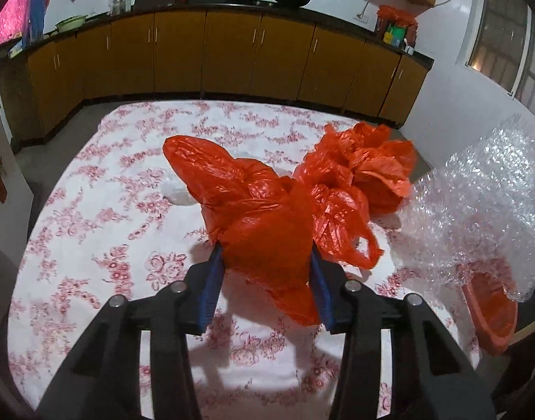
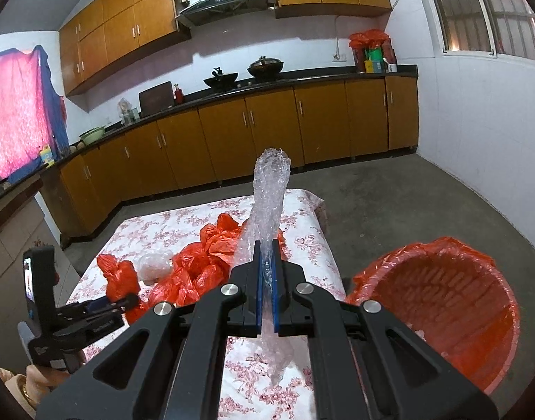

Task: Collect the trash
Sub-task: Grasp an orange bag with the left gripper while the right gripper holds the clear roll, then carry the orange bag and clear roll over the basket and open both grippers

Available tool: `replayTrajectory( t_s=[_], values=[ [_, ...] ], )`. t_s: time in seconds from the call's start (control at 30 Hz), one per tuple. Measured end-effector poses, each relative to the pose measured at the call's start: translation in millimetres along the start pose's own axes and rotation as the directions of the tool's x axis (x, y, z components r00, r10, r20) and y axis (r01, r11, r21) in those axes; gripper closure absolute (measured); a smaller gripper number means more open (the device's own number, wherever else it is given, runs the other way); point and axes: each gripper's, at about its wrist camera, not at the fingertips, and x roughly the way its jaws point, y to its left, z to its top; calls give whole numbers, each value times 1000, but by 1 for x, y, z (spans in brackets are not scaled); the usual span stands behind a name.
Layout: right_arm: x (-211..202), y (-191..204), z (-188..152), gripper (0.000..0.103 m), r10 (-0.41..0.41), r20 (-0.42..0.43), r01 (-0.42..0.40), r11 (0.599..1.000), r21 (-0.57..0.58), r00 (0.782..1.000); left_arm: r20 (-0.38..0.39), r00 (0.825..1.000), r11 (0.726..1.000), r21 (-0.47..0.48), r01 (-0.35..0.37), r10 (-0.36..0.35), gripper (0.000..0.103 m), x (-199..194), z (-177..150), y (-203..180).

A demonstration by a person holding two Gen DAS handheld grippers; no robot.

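Note:
My left gripper is shut on a crumpled red plastic bag and holds it just above the floral tablecloth. The left gripper also shows in the right wrist view. More red bags lie in a heap behind it. My right gripper is shut on a strip of clear bubble wrap that sticks up between the blue pads; it shows at the right of the left wrist view. A red-lined trash bin stands open at the table's right side.
A small clear plastic wad lies on the table behind the red bags. Wooden kitchen cabinets and a dark counter with woks run along the far wall. Grey floor lies between table and cabinets.

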Motion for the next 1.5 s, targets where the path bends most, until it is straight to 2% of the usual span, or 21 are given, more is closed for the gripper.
replayTrajectory(
  t_s=[0.3,0.6,0.8,1.03,1.5],
  values=[
    [-19,-17,0,99,-33,24,33,999,21,999,44,998,997,55,48,-51,58,-29,5,-30],
    [-39,-50,0,99,-100,49,97,993,68,994,55,985,980,128,154,-162,58,-42,11,-80],
    [-51,-79,-5,99,-157,54,150,983,109,986,55,968,952,199,231,-246,58,-47,12,-121],
    [-64,-109,-10,99,-227,58,217,966,144,972,29,943,906,289,310,-332,58,-46,7,-172],
    [-82,-160,-17,99,-338,49,321,924,207,940,-59,893,816,384,433,-446,58,-27,-9,-254]
  ],
)
